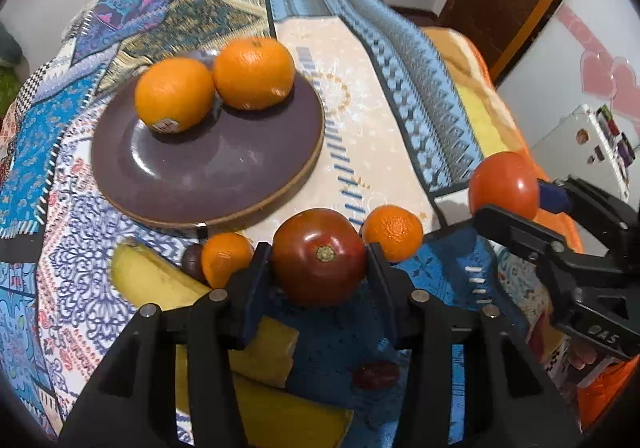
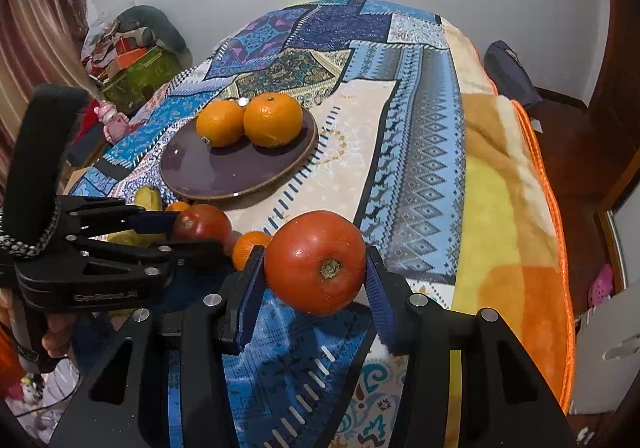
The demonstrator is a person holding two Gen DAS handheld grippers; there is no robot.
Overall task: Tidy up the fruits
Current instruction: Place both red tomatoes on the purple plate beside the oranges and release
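Left wrist view: the left tongs [image 1: 318, 260] clamp a dark red tomato [image 1: 319, 257] low over the bed [image 1: 372, 96], with two small oranges [image 1: 393, 232] and bananas [image 1: 160, 284] alongside. Right wrist view: the right tongs [image 2: 316, 268] grip a brighter tomato [image 2: 315, 262]; the purple plate [image 2: 224, 172] has its near half bare, and the bed's right edge lies open.

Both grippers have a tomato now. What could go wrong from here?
1. The left gripper pinches the dark red tomato only at its sides; it may slip or bruise.
2. Two large oranges crowd the purple plate's far half, so a placed tomato might nudge them.
3. The right gripper's bright red tomato hangs above the patterned cloth and could roll if dropped.
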